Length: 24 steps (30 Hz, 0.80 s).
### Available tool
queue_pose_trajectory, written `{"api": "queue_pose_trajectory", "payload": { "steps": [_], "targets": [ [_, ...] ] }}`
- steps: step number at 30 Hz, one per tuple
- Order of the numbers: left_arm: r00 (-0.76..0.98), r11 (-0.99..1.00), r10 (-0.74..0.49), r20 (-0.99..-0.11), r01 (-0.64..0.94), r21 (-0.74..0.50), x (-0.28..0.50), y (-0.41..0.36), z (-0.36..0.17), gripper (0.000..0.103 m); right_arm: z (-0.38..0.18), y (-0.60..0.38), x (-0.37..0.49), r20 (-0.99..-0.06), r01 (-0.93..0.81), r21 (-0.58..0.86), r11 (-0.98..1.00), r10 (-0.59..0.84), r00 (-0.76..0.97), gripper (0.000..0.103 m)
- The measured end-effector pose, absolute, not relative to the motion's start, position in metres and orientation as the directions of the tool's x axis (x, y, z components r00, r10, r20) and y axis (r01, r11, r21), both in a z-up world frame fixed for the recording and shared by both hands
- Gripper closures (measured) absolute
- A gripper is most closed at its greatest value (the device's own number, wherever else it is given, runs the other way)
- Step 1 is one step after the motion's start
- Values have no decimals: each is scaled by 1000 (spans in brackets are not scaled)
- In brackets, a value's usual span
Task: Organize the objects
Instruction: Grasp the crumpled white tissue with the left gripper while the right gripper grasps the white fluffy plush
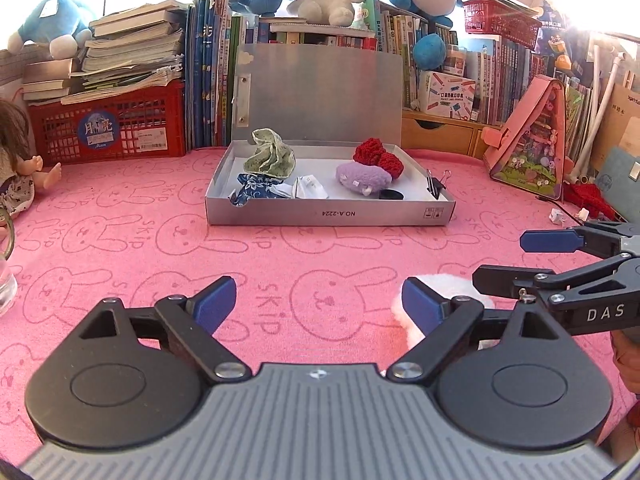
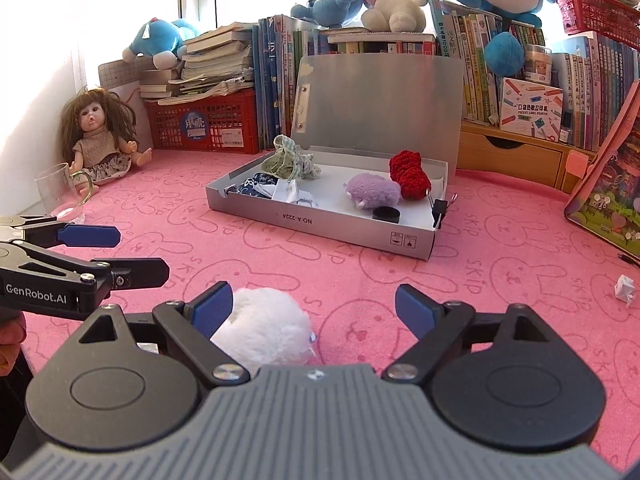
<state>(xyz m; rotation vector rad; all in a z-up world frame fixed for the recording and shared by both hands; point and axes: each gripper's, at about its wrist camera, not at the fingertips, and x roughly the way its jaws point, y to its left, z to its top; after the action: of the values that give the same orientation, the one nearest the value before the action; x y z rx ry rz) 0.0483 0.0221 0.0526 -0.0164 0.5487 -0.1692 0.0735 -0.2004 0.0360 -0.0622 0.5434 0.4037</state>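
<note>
An open silver box [image 1: 328, 214] [image 2: 320, 222] sits mid-table with its lid up. It holds a green cloth [image 1: 269, 154], a blue patterned cloth [image 1: 252, 189], a purple plush [image 1: 362, 178] [image 2: 372, 191], a red knit piece [image 1: 380, 158] [image 2: 410, 174], a black cap [image 2: 387, 214] and a binder clip [image 2: 439, 208]. A white fluffy plush [image 2: 266, 328] [image 1: 444, 286] lies on the pink mat near the front. My right gripper [image 2: 314, 312] is open over it, the plush against its left pad. My left gripper [image 1: 316, 306] is open and empty just left of the plush.
A doll [image 2: 98, 140] and a glass mug [image 2: 60, 194] stand at the left. A red crate [image 1: 108, 128], books and plush toys line the back. A pink triangular case [image 1: 532, 148] stands right. A crumpled white paper [image 2: 625, 288] lies on the mat at right.
</note>
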Motion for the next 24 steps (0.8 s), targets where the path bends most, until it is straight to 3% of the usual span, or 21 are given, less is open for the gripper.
{"api": "queue_pose_trajectory", "payload": {
  "steps": [20,24],
  "targets": [
    [813,987,-152,-562,154,-44,11,26,13,10,1,-165,70,-578,-480,-12,877,385,719,9],
    [816,987,-152,-558,152,-48,9,26,9,8,-5,-163,72,-605,-495,-12,869,388,695,12]
  ]
}}
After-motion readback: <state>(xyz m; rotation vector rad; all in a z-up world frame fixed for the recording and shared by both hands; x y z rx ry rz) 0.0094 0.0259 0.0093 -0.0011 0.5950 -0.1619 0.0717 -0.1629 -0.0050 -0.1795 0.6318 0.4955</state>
